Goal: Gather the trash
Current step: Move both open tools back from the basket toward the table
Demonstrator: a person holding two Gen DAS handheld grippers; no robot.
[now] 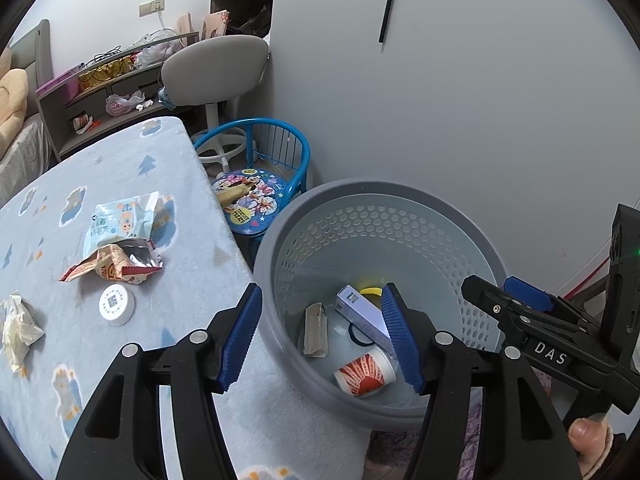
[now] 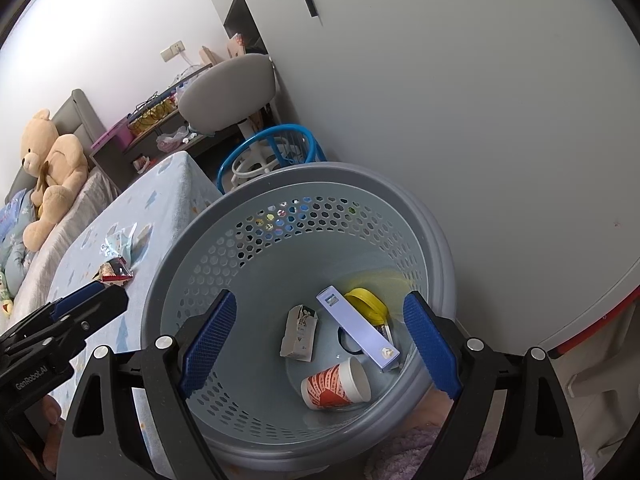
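A grey perforated trash basket stands beside the table. Inside lie a red-and-white paper cup, a lilac box, a small carton and a yellow lid. My left gripper is open and empty over the basket's near rim. My right gripper is open and empty above the basket. On the table lie a blue snack wrapper, a red wrapper, a white round lid and crumpled tissue.
The table has a light blue patterned cloth. A blue child's chair and a grey swivel chair stand behind it. A shelf and a bed with a teddy bear are at the left. A grey wardrobe stands behind the basket.
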